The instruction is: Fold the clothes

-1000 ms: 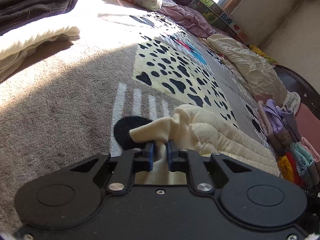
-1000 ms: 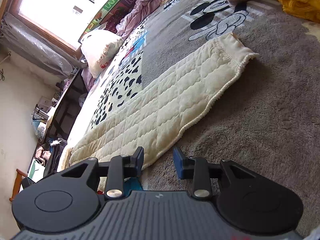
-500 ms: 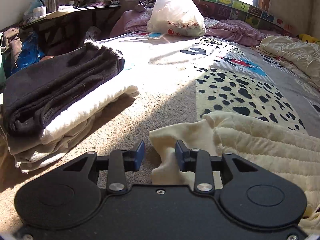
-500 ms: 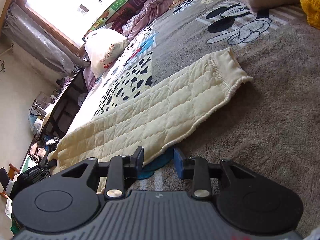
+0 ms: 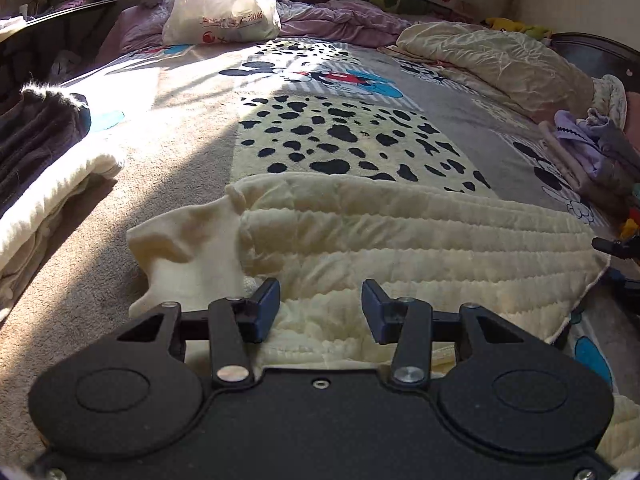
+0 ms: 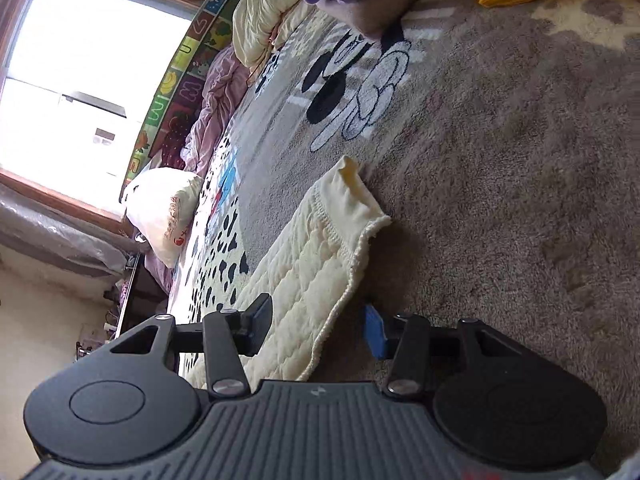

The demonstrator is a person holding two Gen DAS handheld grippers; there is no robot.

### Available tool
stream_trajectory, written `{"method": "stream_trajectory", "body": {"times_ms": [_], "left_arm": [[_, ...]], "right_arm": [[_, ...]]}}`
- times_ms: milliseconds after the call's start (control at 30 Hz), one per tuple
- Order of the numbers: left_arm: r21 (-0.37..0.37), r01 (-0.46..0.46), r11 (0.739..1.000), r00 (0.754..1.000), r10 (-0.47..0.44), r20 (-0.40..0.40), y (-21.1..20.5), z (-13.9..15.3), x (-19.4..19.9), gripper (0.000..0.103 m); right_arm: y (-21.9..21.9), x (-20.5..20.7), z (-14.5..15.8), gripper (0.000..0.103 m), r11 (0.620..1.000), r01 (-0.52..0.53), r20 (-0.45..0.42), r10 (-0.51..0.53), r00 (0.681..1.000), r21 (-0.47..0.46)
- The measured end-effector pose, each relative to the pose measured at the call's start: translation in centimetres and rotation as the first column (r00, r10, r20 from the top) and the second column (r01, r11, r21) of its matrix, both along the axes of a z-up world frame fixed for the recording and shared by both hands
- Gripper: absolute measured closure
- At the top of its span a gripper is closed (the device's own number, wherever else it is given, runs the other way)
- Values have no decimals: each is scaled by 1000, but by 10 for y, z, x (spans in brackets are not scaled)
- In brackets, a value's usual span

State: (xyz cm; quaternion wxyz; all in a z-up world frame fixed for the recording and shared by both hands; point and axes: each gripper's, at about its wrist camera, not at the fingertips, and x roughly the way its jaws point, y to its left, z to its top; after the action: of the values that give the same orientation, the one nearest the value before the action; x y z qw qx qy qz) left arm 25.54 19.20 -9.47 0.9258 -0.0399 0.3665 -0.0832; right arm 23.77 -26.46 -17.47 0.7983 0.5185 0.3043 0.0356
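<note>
Bed blanket (image 5: 160, 152): your left tongs (image 5: 319, 307) have released the cream quilted garment (image 5: 400, 240); right tongs (image 6: 318, 330) spread over its hem, ready to regrip.

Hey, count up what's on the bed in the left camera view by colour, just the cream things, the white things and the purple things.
Cream: 2, the quilted garment and the crumpled duvet
White: 2, the plastic bag and the folded knit
Purple: 1, the pile of small clothes
Total: 5

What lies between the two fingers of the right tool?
The cream quilted garment: its stitched edge runs between the open right tool fingers, shown in the right wrist view.
</note>
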Motion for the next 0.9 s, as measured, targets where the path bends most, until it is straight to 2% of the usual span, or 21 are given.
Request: {"method": "stream_trajectory", "body": {"times_ms": [33, 100, 200, 267, 333, 400, 433, 467, 533, 567, 600, 633, 667, 733, 800, 900], "left_arm": [[-15, 4, 1000, 1000, -4, 2, 1, 1, -1, 59], [-60, 9, 998, 1000, -8, 13, 6, 3, -4, 59], [-101, 20, 995, 999, -16, 41, 13, 8, -10, 59], [-135, 41, 990, 997, -32, 66, 15, 12, -12, 59], [-156, 54, 986, 996, -43, 76, 16, 14, -12, 59], [-139, 45, 989, 998, -39, 46, 16, 10, -8, 58], [-113, 32, 993, 999, -31, 15, 15, 5, -6, 57], [-96, 20, 995, 1000, -21, -4, 15, 1, -4, 57], [-91, -3, 996, 1000, 2, -13, 17, -2, -2, 57], [-101, -11, 995, 1000, 11, 0, 19, 1, -3, 57], [-109, -20, 994, 1000, 22, 15, 21, 4, -5, 57], [-110, -35, 993, 999, 39, 30, 24, 7, -6, 57], [-116, -57, 992, 997, 61, 37, 28, 9, -6, 57], [-124, -78, 989, 996, 84, 44, 34, 11, -7, 57], [-116, -69, 991, 996, 76, 54, 36, 15, -10, 59], [-96, -41, 995, 995, 49, 83, 32, 24, -16, 59]], "right_arm": [[-1, 4, -3, 60, 1000, 13, 7, -13, 1000, 12], [-3, 16, -10, 88, 999, 7, 1, -7, 1000, 37], [2, 36, 1, 93, 999, -38, 62, 36, 997, 27], [4, 47, 28, 93, 998, -56, 156, 56, 986, -6], [5, 57, 60, 93, 997, -69, 263, 78, 962, -45], [3, 64, 85, 93, 994, -67, 344, 93, 934, -87], [2, 68, 92, 93, 992, -61, 355, 98, 930, -115], [1, 71, 96, 93, 988, -52, 351, 101, 931, -147], [-2, 82, 78, 92, 977, -49, 238, 99, 966, -207], [-4, 88, 63, 87, 974, -62, 166, 100, 981, -219], [-7, 91, 44, 75, 974, -83, 77, 101, 992, -213], [-9, 90, 27, 72, 973, -89, -7, 90, 996, -212], [-11, 83, 15, 72, 973, -73, -35, 67, 997, -217], [-13, 61, 9, 72, 972, -29, -2, 30, 1000, -235], [-11, 40, 13, 70, 955, 6, 27, 2, 1000, -295], [9, 14, 31, 70, 925, -6, 97, 46, 994, -380]]}}
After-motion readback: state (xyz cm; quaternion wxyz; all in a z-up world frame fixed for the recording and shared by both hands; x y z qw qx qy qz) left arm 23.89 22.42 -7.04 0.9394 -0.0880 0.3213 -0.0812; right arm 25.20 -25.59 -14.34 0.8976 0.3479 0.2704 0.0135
